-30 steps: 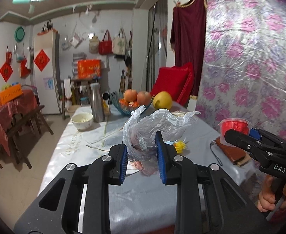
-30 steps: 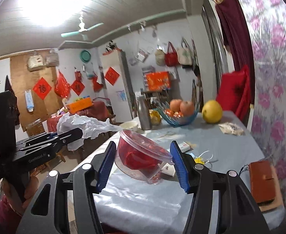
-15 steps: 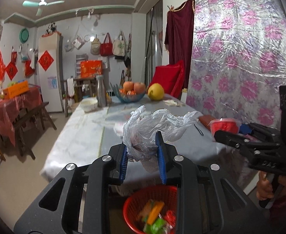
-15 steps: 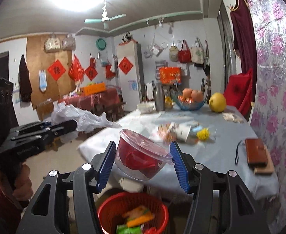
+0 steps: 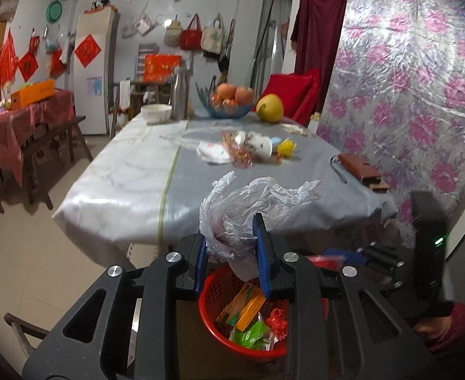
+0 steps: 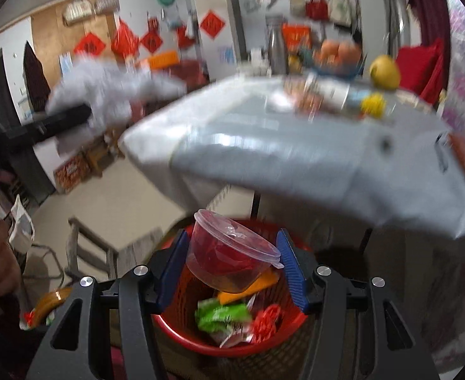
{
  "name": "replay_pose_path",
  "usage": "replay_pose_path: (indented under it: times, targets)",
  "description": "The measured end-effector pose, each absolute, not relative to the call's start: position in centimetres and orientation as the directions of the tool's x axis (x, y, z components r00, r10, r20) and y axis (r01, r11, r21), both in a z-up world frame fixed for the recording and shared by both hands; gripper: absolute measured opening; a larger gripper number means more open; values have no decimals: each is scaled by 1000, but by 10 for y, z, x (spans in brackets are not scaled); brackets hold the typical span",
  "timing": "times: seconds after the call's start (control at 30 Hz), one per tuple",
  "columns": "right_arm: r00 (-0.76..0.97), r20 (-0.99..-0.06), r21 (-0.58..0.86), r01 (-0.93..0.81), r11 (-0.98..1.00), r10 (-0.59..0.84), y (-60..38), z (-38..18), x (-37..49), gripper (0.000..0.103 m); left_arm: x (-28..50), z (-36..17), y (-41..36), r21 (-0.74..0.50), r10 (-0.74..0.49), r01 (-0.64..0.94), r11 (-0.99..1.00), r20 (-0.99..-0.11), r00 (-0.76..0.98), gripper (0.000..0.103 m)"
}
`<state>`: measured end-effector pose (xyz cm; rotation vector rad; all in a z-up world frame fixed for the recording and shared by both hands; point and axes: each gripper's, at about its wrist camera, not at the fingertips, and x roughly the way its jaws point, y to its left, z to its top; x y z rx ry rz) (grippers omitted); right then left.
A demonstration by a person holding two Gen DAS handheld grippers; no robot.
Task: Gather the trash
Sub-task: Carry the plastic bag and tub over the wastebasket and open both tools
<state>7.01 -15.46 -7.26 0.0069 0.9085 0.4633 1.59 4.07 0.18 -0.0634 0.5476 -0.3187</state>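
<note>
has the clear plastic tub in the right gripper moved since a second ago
Yes. The clear lidded tub was in front of the tabletop; now it is below the table edge, right over the red basket, clamped in the right gripper.

In my left wrist view the basket (image 5: pixel 215 297) sits at the bottom centre, on the floor in front of the table's (image 5: pixel 131 183) near edge, with wrappers (image 5: pixel 248 308) lying in it and the plastic bag (image 5: pixel 251 209) between my left gripper's (image 5: pixel 232 253) fingers just above it. In my right wrist view the lidded tub (image 6: pixel 229 253) sits between the right gripper's (image 6: pixel 232 269) fingers, directly over the same basket. Farther back on the table, upper centre, lie more litter (image 5: pixel 248 148), then a bowl (image 5: pixel 156 113), a flask (image 5: pixel 180 96) and a fruit dish (image 5: pixel 230 107); a wallet (image 5: pixel 360 171) lies at its right edge.
</note>
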Motion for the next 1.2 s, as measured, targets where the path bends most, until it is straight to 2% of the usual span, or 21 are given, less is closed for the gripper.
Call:
replay_pose_path:
  times: [0.07, 0.17, 0.53, 0.8, 0.87, 0.93, 1.0, 1.2]
  targets:
    - [459, -794, 230, -379, 896, 398, -150, -92, 73, 59, 20, -7, 43, -158, -316, 274, 949, -523, 792, 28]
    - [445, -795, 258, -366, 894, 412, -154, -97, 76, 59, 22, -17, 46, -172, -318, 268, 948, -546, 775, 28]
    - [634, -682, 226, -293, 929, 365, -201, -33, 72, 67, 18, -19, 31, -164, -343, 306, 938, -563, 752, 29]
    - [675, -651, 238, -254, 938, 348, -223, -20, 71, 67, 29, -49, 2, -159, -368, 353, 922, -647, 668, 30]
    - [672, -654, 242, -251, 937, 349, -223, -23, 72, 67, 37, -65, -6, -173, -372, 359, 917, -695, 615, 40]
    - [668, -657, 243, -251, 937, 350, -224, -24, 71, 67, 41, -77, -12, -176, -362, 351, 920, -729, 582, 61]
    - [663, -660, 245, -255, 936, 353, -222, -27, 71, 67, 42, -87, -16, -181, -357, 346, 921, -749, 558, 70]
    - [662, -657, 238, -271, 933, 360, -217, -26, 69, 67, 28, -73, -12, -117, -314, 335, 935, -710, 630, 87]
